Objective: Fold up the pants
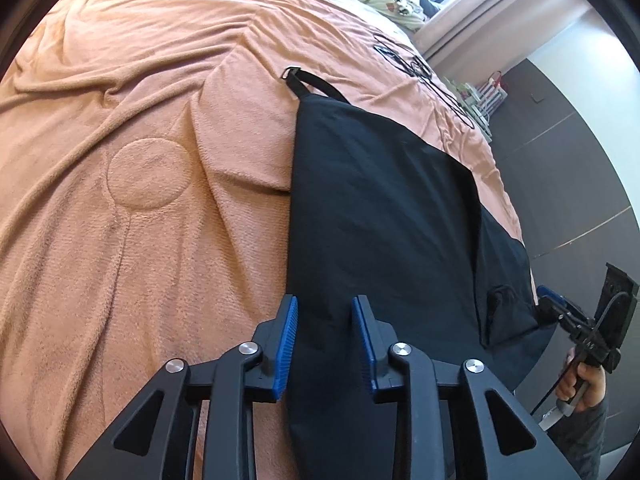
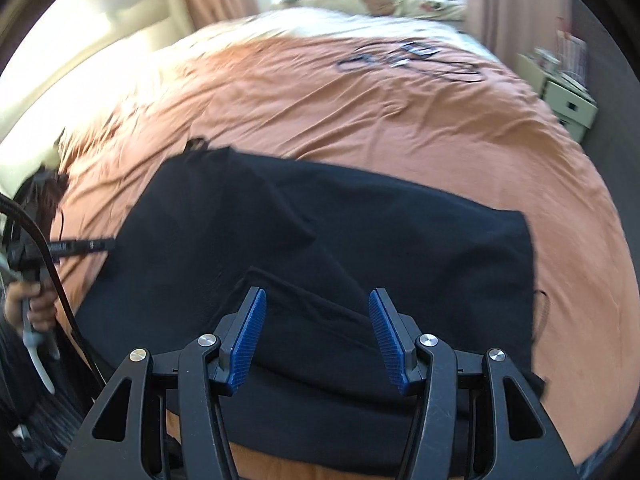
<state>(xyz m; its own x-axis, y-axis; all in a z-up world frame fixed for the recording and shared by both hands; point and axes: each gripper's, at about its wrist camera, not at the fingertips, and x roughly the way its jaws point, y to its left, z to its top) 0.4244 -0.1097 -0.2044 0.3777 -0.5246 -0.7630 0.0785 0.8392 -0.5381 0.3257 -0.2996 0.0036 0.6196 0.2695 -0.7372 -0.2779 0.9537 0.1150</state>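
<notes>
Left wrist view: my left gripper [image 1: 325, 312] is open over soft black pants [image 1: 380, 208]. They lie flat on a fuzzy orange blanket [image 1: 120, 160]. My right gripper [image 2: 317, 312] is open too.

1. The pants [image 2: 360, 216] are black, plain, of soft matte cloth; they lie spread flat on an orange blanket [image 2: 280, 92] over a bed, near its front edge.
2. They are folded over, with a diagonal crease across the upper layer; a short strap with a small buckle [image 1: 296, 76] sticks out from one far corner.
3. A loose flap [image 1: 508, 312] lies rumpled at the near corner.
</notes>
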